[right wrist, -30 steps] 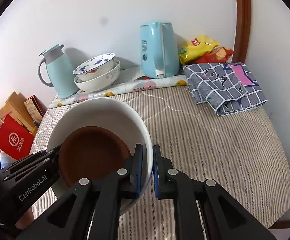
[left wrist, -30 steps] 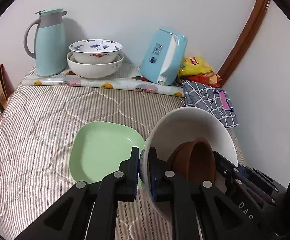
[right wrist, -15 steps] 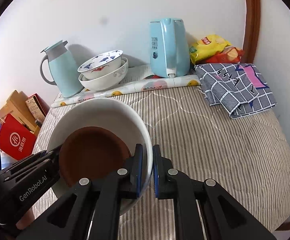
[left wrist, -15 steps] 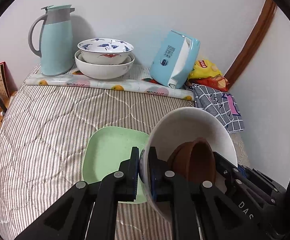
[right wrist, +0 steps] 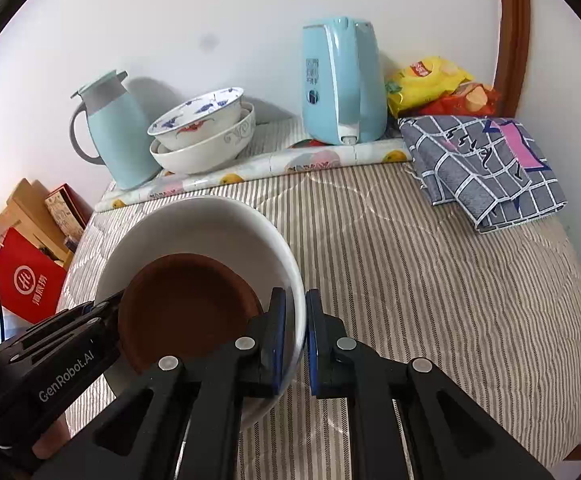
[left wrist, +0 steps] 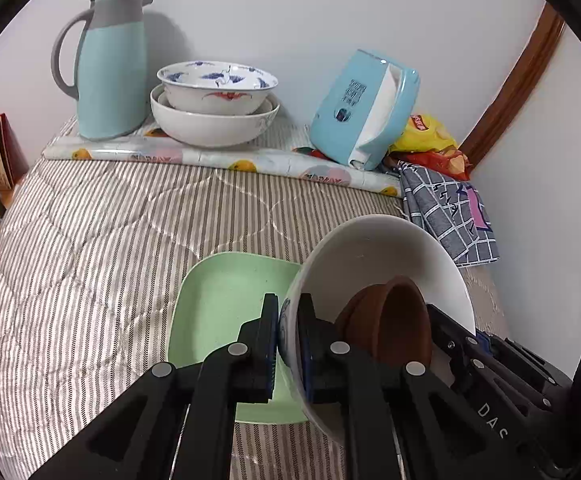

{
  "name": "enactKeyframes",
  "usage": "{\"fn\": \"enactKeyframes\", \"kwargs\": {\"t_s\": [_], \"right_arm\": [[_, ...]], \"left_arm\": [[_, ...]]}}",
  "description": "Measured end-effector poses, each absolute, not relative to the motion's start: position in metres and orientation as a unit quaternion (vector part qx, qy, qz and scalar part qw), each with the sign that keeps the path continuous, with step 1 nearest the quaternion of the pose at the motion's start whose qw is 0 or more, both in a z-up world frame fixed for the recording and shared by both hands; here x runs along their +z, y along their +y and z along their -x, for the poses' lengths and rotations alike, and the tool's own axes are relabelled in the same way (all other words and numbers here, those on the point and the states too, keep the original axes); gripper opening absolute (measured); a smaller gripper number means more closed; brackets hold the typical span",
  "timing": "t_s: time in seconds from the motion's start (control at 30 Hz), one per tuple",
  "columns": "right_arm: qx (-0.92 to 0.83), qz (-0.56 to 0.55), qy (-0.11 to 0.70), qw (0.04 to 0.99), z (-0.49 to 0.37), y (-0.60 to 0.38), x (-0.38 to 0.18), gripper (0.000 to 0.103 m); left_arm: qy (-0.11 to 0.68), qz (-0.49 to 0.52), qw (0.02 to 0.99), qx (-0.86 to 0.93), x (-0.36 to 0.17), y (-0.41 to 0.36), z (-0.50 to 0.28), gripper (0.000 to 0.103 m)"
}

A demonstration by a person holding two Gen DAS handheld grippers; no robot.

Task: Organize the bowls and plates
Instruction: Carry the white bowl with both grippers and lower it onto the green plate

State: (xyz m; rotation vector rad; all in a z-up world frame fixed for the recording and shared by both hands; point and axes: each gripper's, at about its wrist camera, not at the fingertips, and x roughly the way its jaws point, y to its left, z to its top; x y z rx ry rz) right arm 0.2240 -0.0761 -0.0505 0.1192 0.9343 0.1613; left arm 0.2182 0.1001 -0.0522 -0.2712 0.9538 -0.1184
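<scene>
A large white bowl (left wrist: 374, 252) (right wrist: 194, 224) with a small brown bowl (left wrist: 390, 320) (right wrist: 186, 304) inside it is held between both grippers, above the striped cloth. My left gripper (left wrist: 288, 320) is shut on the white bowl's left rim. My right gripper (right wrist: 296, 320) is shut on its right rim. A square green plate (left wrist: 226, 300) lies on the cloth just below and left of the bowl. At the back stand two stacked white bowls (left wrist: 214, 100) (right wrist: 202, 132), the upper one with blue and red painting.
Along the wall stand a pale blue jug (left wrist: 108, 64) (right wrist: 110, 128), a blue kettle (left wrist: 366, 112) (right wrist: 340, 80), snack bags (right wrist: 430, 80) and a folded checked cloth (right wrist: 486, 164). A red bag (right wrist: 26, 280) and boxes lie beyond the left edge.
Both grippers have carried the white bowl forward and a little down; the stacked bowls, jug and kettle look nearer. The green plate now sits closer under the bowl.
</scene>
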Motion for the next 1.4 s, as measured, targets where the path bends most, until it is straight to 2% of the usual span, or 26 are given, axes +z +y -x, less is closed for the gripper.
{"fn": "enactKeyframes", "kwargs": {"t_s": [0.8,1.4], "right_arm": [[0.103,-0.045,0.488,0.866,-0.243,-0.030,-0.093,0.010],[0.096,-0.044,0.511,0.853,-0.257,-0.030,-0.117,0.010]], "left_arm": [[0.487,0.149,0.860,-0.027,-0.092,0.145,-0.228,0.010],[0.507,0.153,0.848,-0.034,-0.115,0.145,-0.243,0.011]]}}
